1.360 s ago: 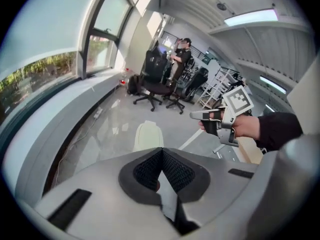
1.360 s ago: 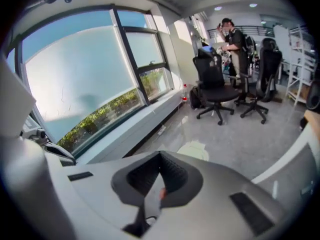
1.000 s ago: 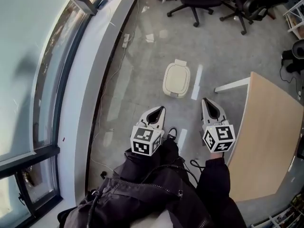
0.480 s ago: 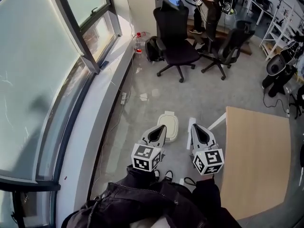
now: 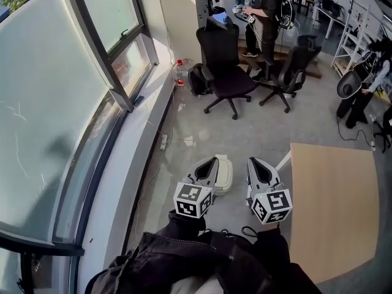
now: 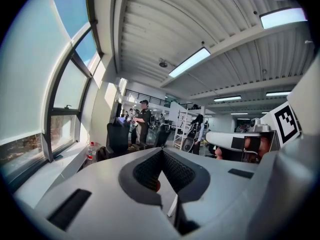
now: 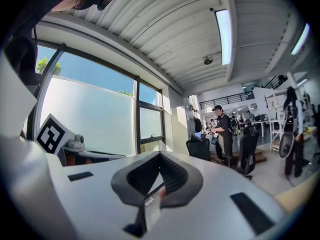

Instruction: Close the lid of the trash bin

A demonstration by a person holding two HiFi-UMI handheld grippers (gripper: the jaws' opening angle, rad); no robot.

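Note:
The cream trash bin [image 5: 224, 175] stands on the grey floor, seen from above, with its lid lying flat. My left gripper [image 5: 212, 162] is held above its left half and hides that part. My right gripper [image 5: 253, 163] hangs to the right of the bin, clear of it. Both point forward with their jaws together and nothing between them. The left gripper [image 6: 163, 160] and right gripper [image 7: 160, 173] views look out level across the room and do not show the bin.
A light wooden table [image 5: 334, 207] lies close on the right. Two black office chairs [image 5: 222, 66] [image 5: 289, 67] stand farther ahead, with people behind them. A window ledge [image 5: 131, 158] with a floor cable runs along the left, and a bottle [image 5: 179, 72] stands by it.
The head view has tilted up, taking in the room ahead. The bin now sits lower in frame, right at the gripper tips. Both grippers stay shut.

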